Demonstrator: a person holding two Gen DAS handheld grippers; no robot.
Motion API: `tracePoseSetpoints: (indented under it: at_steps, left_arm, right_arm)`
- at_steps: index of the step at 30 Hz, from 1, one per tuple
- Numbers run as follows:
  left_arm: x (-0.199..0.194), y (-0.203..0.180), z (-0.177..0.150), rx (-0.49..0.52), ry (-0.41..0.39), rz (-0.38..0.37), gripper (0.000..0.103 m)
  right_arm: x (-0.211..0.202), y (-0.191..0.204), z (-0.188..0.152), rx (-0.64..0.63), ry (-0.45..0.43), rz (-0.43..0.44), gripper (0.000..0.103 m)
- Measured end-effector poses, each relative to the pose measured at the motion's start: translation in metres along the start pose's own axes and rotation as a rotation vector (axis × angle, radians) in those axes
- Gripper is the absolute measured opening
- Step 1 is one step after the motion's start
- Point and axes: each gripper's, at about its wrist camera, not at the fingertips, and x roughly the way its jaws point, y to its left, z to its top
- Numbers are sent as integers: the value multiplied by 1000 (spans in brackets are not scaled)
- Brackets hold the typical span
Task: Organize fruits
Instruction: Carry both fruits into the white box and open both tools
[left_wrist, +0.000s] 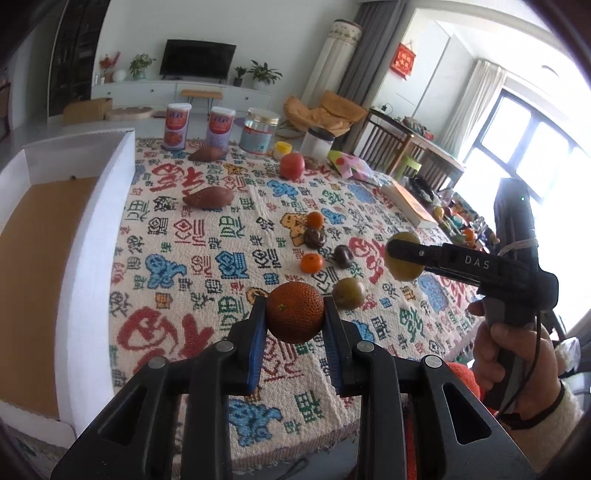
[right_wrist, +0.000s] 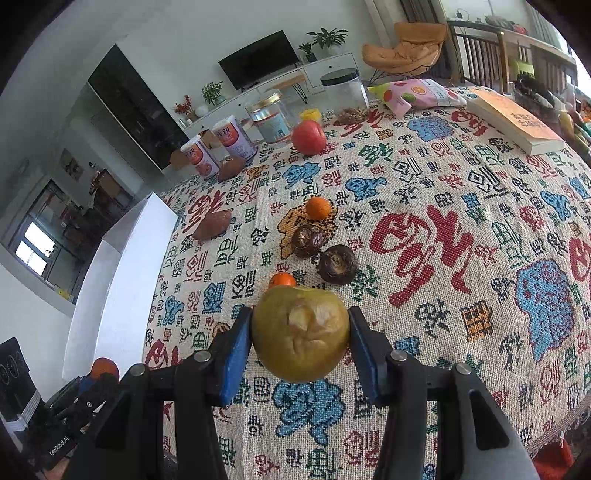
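Note:
My left gripper is shut on a rough dark-orange fruit, held above the patterned tablecloth. My right gripper is shut on a wrinkled green fruit, also off the cloth; the same gripper with its green fruit shows at the right of the left wrist view. On the cloth lie another green fruit, two small oranges, two dark brown fruits, a red apple and two sweet potatoes.
A white open box with a brown floor stands along the table's left side. At the far edge stand two cans, a glass jar, a black-lidded jar, a snack bag and a book. A person's hand holds the right gripper.

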Motion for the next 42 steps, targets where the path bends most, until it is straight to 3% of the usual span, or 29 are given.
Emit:
tracePoseSetpoints:
  at_steps: [6, 13, 15, 19, 23, 29, 35, 37, 38, 39, 40, 42]
  left_arm:
    - [-55, 41, 3, -96, -49, 10, 28]
    - [-85, 144, 8, -234, -112, 257, 28]
    - [-83, 173, 8, -257, -95, 345, 28]
    - [-78, 220, 2, -318, -55, 434, 28]
    - [-76, 241, -4, -334, -37, 484, 28]
    - [-68, 253, -17, -348, 11, 520, 29]
    - [-60, 259, -25, -353, 39, 523, 31]
    - [-57, 258, -24, -353, 41, 543, 41]
    - [-57, 258, -24, -357, 40, 556, 56]
    - [-59, 258, -23, -369, 25, 565, 73]
    - [-62, 256, -21, -379, 6, 575, 78]
    - [-66, 249, -16, -367, -25, 603, 79]
  right_arm:
    - [11, 112, -23, -173, 70, 189, 51]
    - [47, 225, -55, -384, 192, 309, 51]
    - [56, 244, -58, -409, 217, 341, 51]
    - [66, 267, -54, -441, 228, 353, 51]
    - [79, 293, -55, -493, 248, 376, 51]
    - [125, 341, -87, -607, 324, 369, 51]
    - [157, 361, -120, -706, 349, 298, 51]
    - [160, 363, -123, -721, 328, 275, 54]
    - [159, 363, -122, -721, 313, 267, 59]
    - [155, 362, -119, -712, 293, 264, 73]
    - [149, 358, -114, -698, 268, 271, 79]
    - [135, 347, -107, -687, 214, 270, 80]
